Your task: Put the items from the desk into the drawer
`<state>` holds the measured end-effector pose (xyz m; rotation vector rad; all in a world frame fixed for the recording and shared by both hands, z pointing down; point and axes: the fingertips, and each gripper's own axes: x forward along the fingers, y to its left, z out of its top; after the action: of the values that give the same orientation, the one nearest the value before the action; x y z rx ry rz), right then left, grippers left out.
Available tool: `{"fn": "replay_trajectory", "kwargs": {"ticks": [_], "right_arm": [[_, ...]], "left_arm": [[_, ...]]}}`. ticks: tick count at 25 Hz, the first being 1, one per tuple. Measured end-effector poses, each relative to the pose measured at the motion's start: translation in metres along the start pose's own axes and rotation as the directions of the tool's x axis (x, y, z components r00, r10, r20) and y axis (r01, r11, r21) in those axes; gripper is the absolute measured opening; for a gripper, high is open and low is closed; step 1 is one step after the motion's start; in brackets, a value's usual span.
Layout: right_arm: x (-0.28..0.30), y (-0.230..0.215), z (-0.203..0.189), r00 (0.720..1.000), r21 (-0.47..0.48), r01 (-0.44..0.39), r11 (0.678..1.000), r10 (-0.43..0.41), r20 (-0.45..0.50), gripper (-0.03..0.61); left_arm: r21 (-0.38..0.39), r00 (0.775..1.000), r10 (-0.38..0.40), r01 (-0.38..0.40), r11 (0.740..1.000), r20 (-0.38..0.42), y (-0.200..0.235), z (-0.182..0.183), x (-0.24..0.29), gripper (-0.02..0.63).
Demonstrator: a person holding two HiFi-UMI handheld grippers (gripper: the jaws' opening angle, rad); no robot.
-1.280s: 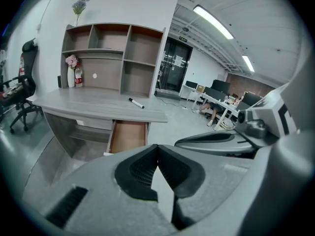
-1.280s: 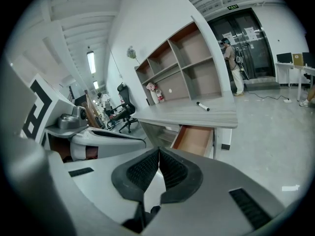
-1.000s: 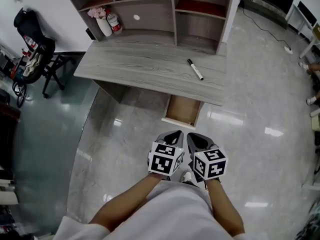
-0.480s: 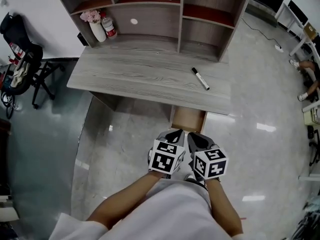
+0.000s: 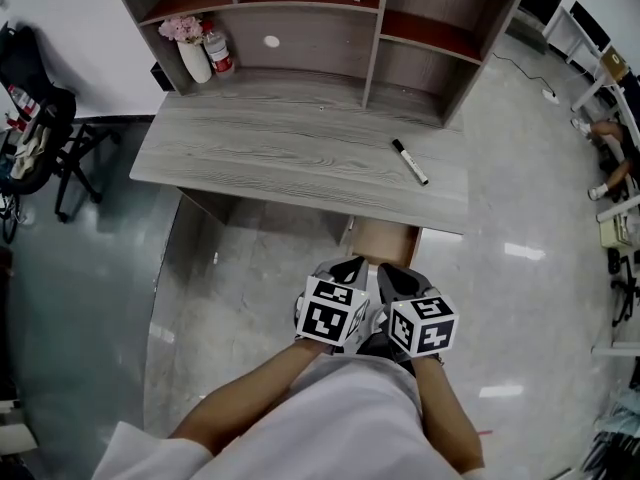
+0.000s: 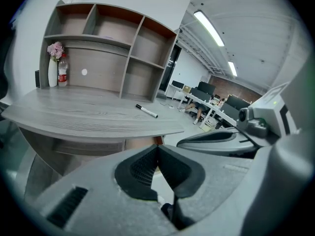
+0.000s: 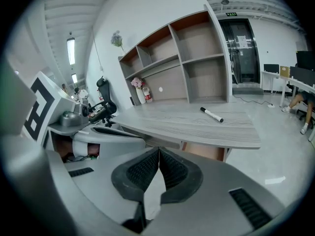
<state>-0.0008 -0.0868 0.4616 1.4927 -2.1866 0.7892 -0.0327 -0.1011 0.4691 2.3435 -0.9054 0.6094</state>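
Ceiling strip lights (image 6: pixel 210 28) give bright, even light and white glare patches on the glossy floor (image 5: pixel 560 298). Both gripper views bend strongly, with dark corners; near fingers (image 6: pixel 140 171) look soft, tabletop (image 5: pixel 290 153) sharp.

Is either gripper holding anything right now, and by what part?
Nothing is held. The left gripper and the right gripper are both shut with nothing between them; the marker lies on the desk.

Head view steeply down over desk (image 5: pixel 300 158); both gripper views low, level, near, toward same desk
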Motion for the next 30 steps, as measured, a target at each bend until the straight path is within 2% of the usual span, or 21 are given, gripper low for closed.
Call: {"fn": "replay_trajectory", "kwargs": {"ticks": [9, 19, 30], "right_arm": [[0.016, -0.029, 0.018, 1.0, -0.023, -0.006, 1.0, 0.006, 0.0, 0.002], [0.053, -0.087, 0.053, 0.997, -0.062, -0.066, 0.996, 0.064, -0.036, 0.002], [0.089, -0.156, 0.093, 0.998, -0.113, -0.053, 0.992, 0.049, -0.044, 0.003]], "left_arm": [[-0.005, 1.0, 0.025, -0.025, 1.0, -0.006, 0.011, 0.018, 0.024, 0.003], [-0.056, 0.996, 0.094, -0.094, 0.994, -0.007, 0.023, 0.057, 0.08, 0.003], [-0.08, 0.989, 0.146, -0.147, 0.986, -0.019, 0.029, 0.1, 0.133, 0.003]]}}
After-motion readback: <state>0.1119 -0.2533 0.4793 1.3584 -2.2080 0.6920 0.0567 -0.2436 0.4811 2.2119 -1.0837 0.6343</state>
